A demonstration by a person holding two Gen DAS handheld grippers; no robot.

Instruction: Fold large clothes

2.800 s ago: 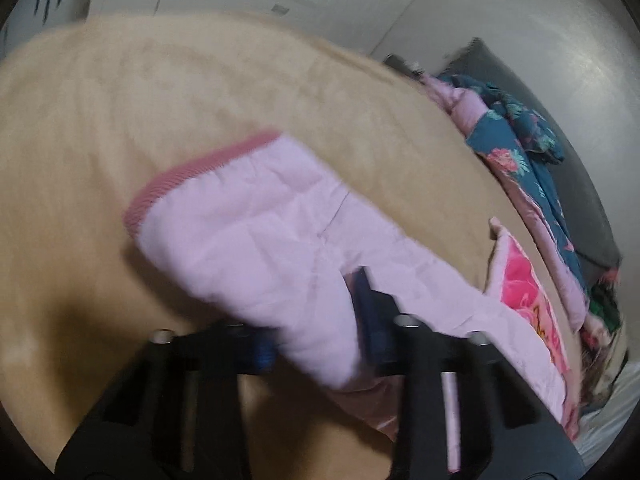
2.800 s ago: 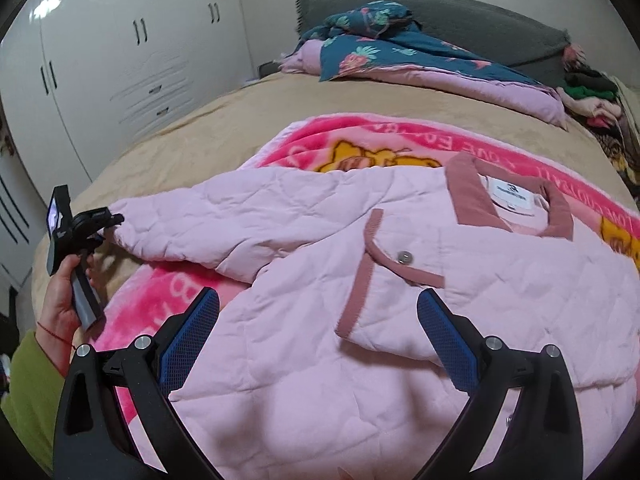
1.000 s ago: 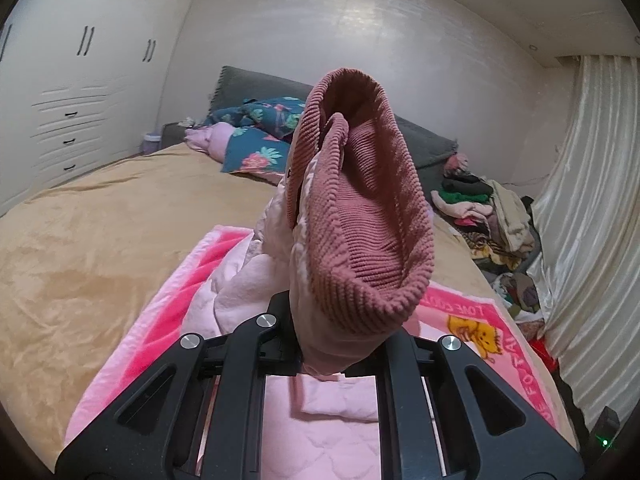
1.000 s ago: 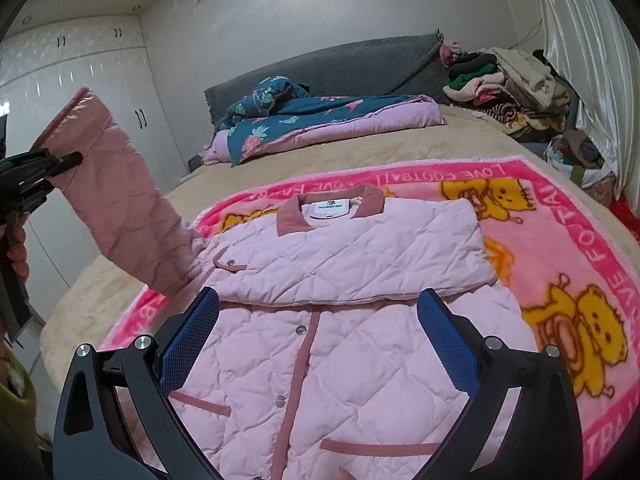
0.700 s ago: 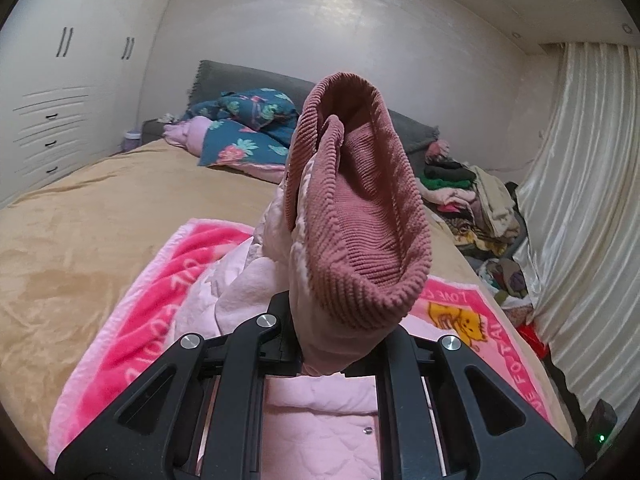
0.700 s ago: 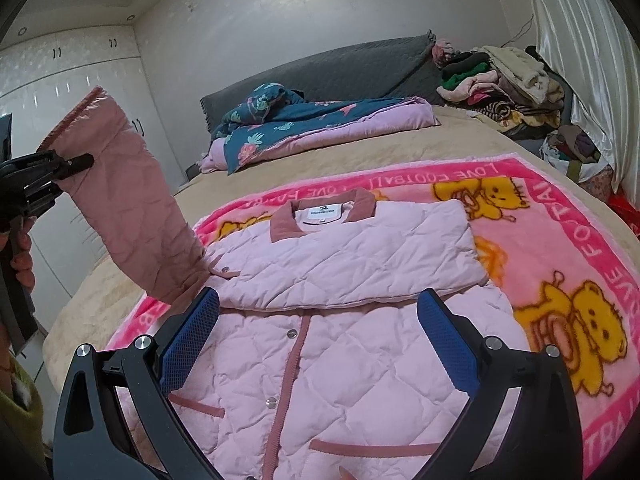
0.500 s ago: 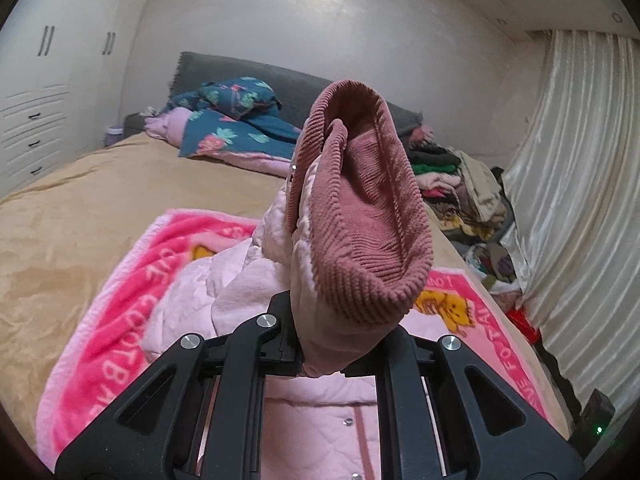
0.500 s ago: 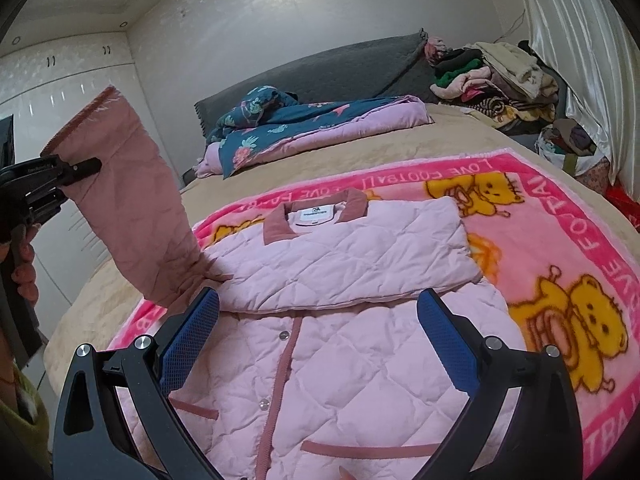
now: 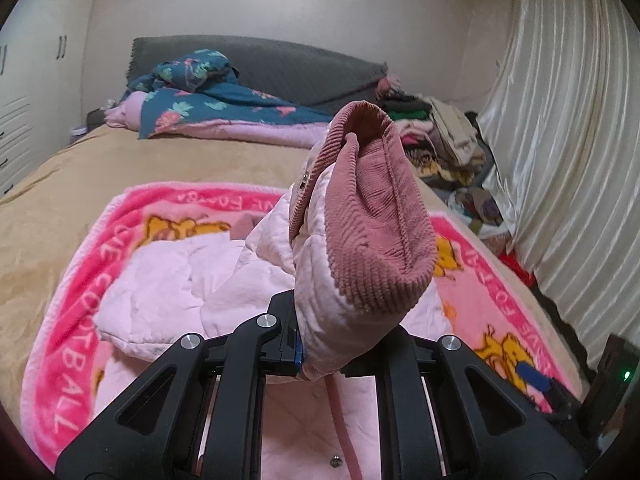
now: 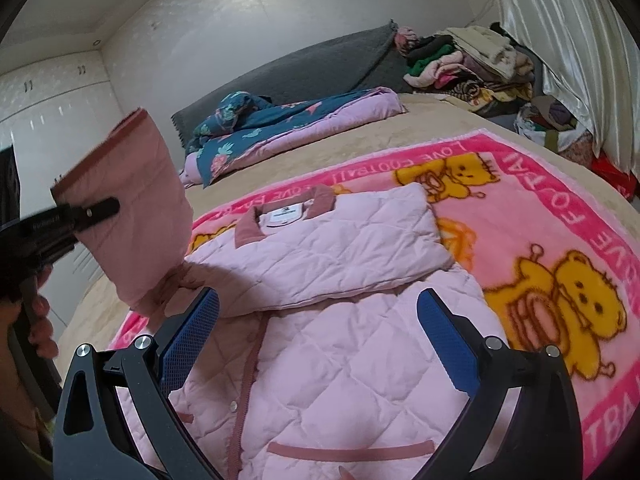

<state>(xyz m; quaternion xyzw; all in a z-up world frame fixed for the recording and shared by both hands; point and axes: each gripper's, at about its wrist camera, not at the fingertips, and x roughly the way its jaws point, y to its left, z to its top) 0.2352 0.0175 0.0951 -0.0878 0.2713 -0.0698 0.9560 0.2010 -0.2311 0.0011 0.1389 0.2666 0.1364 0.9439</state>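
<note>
A pale pink quilted jacket point(image 10: 328, 344) lies front up on a pink bear-print blanket point(image 10: 560, 208). One sleeve is folded across its chest point(image 10: 344, 248). My left gripper point(image 9: 340, 354) is shut on the other sleeve point(image 9: 360, 240) near its ribbed dusty-pink cuff and holds it raised above the blanket's left side; the same sleeve point(image 10: 136, 204) hangs from that gripper point(image 10: 96, 210) at the left of the right wrist view. My right gripper point(image 10: 316, 340) hovers open over the jacket's lower front, its blue pads point(image 10: 192, 332) wide apart with nothing between them.
The blanket lies on a tan bedspread point(image 9: 72, 184). A floral quilt point(image 10: 288, 124) and grey headboard point(image 10: 304, 68) are at the far end. A heap of clothes point(image 10: 472, 64) and a pale curtain point(image 9: 568, 152) stand on the right. White wardrobes point(image 10: 48, 120) line the left.
My left gripper has carried the raised sleeve rightward and lower, in over the jacket. The right gripper stayed open and drifted slightly over the jacket's front.
</note>
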